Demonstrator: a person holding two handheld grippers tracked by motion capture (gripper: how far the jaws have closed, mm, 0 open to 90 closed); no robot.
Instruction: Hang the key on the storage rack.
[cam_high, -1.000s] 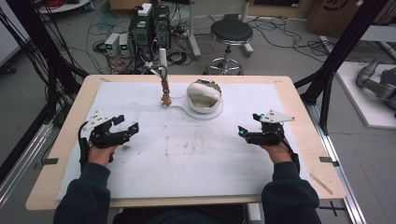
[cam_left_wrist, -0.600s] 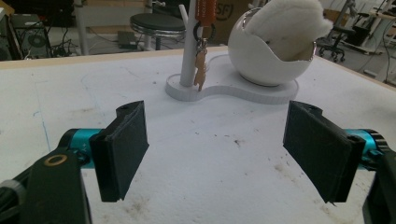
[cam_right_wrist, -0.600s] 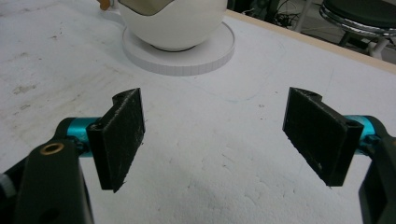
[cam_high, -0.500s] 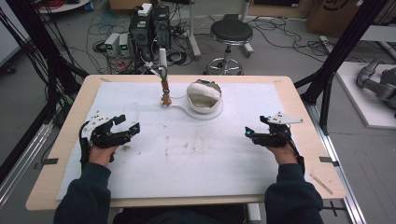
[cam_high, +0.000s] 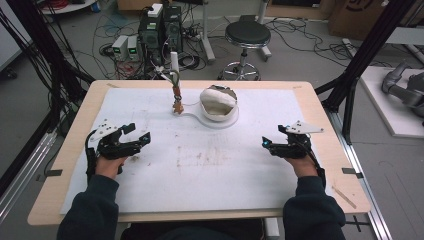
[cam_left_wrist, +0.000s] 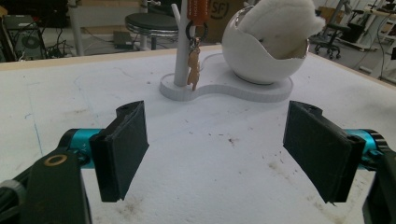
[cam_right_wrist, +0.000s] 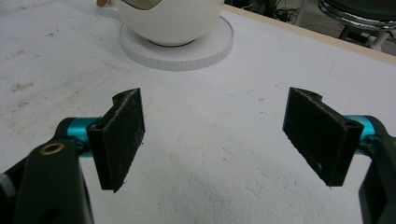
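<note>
- Your left tool (cam_high: 131, 141) rests near the left edge of the worktop (cam_high: 320, 112) with its black jaws spread wide and nothing between them; your right tool (cam_high: 276, 145) sits near the right edge in the same wide, empty state.
- The things to work on stand together near the middle of the far edge: a white figure-eight base (cam_high: 216, 120) carrying a thin white post (cam_left_wrist: 181, 46) and a white egg-shaped bowl (cam_left_wrist: 261, 53) with white fluffy padding (cam_left_wrist: 280, 21) inside it.
- A small orange-brown keychain charm (cam_left_wrist: 193, 70) hangs on the post by a dark ring, dangling just above the base; judging by how your left tool faces it, that charm looks like the piece to go for.
- Bring the left tool forward in a straight line, keeping the jaws wide until the charm sits between the pads (cam_left_wrist: 122, 149), not the post.
- Close on the body of the charm below the ring, so the ring can slide freely up off the post.
- The base looks light, so it may shift; consider steadying its rim beside the bowl with the right tool before lifting.
- Lift straight up along the post and avoid sideways pull.
</note>
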